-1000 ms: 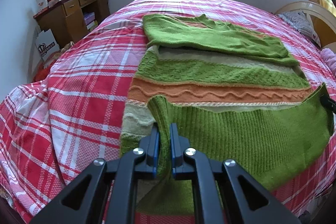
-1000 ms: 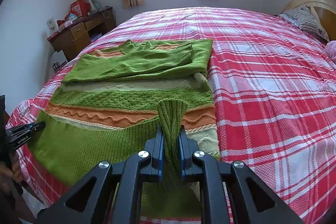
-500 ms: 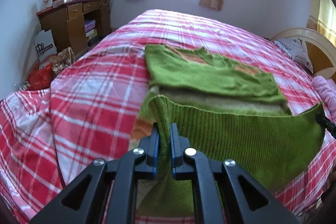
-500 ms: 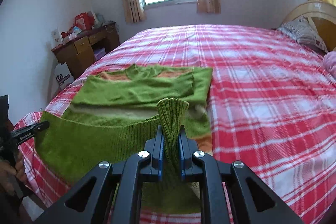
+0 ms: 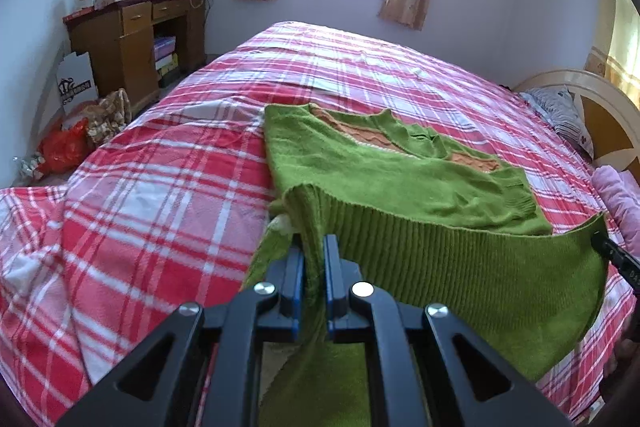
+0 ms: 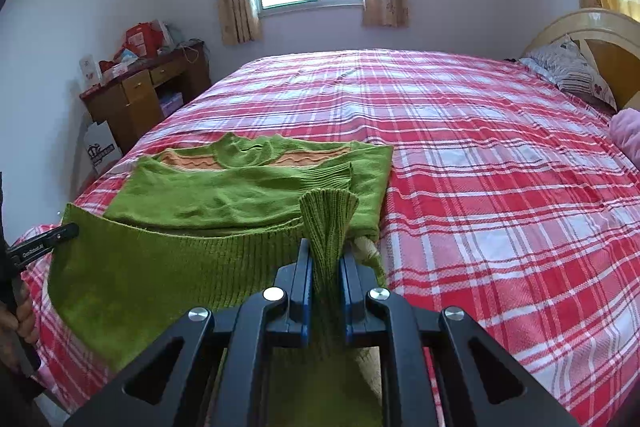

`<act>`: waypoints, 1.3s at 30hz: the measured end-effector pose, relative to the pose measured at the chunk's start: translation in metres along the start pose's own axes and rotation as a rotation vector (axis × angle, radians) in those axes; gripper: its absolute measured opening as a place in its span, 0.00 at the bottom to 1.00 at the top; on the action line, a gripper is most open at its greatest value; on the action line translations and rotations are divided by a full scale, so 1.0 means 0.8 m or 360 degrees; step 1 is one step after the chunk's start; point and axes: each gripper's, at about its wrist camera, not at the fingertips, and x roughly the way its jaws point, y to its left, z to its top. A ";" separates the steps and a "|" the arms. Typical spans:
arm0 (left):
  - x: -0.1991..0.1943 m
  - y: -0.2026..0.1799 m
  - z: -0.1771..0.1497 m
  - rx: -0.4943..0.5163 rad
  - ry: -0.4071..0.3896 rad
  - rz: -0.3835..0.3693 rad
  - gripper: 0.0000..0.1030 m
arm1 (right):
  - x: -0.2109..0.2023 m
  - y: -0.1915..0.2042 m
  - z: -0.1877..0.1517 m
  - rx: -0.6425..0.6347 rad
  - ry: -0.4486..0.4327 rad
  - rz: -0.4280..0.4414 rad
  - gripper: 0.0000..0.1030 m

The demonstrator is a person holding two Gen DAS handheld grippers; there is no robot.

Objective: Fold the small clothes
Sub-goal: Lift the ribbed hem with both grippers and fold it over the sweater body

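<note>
My left gripper (image 5: 314, 259) and right gripper (image 6: 326, 269) each clamp a corner of the green sweater's ribbed hem (image 5: 460, 259), lifted near its folded sleeves. Bare plaid bedspread (image 6: 500, 187) stretches right and far.

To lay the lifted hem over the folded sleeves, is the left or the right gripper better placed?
Neither alone. Left gripper and right gripper each clamp one corner of the sweater's raised hem, roughly level, so both should probably carry it forward together.

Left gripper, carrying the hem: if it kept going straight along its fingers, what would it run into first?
Probably the sweater's folded upper part lying on the bed, just beyond the left gripper; depth is unclear.
</note>
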 end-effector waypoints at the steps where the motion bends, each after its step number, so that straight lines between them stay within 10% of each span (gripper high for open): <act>1: 0.004 0.000 0.005 -0.0005 -0.0002 -0.0001 0.09 | 0.005 -0.001 0.004 0.0000 -0.0001 -0.0006 0.11; 23: 0.144 -0.024 0.159 -0.0034 -0.0076 0.0052 0.08 | 0.197 -0.008 0.156 -0.0132 -0.0037 -0.0193 0.10; 34: 0.248 -0.012 0.161 -0.0101 0.0122 0.0253 0.09 | 0.303 -0.026 0.148 -0.0116 0.0174 -0.0314 0.10; 39: 0.251 -0.003 0.162 -0.0164 0.0172 0.0402 0.57 | 0.317 -0.036 0.148 -0.0076 0.0263 -0.0377 0.21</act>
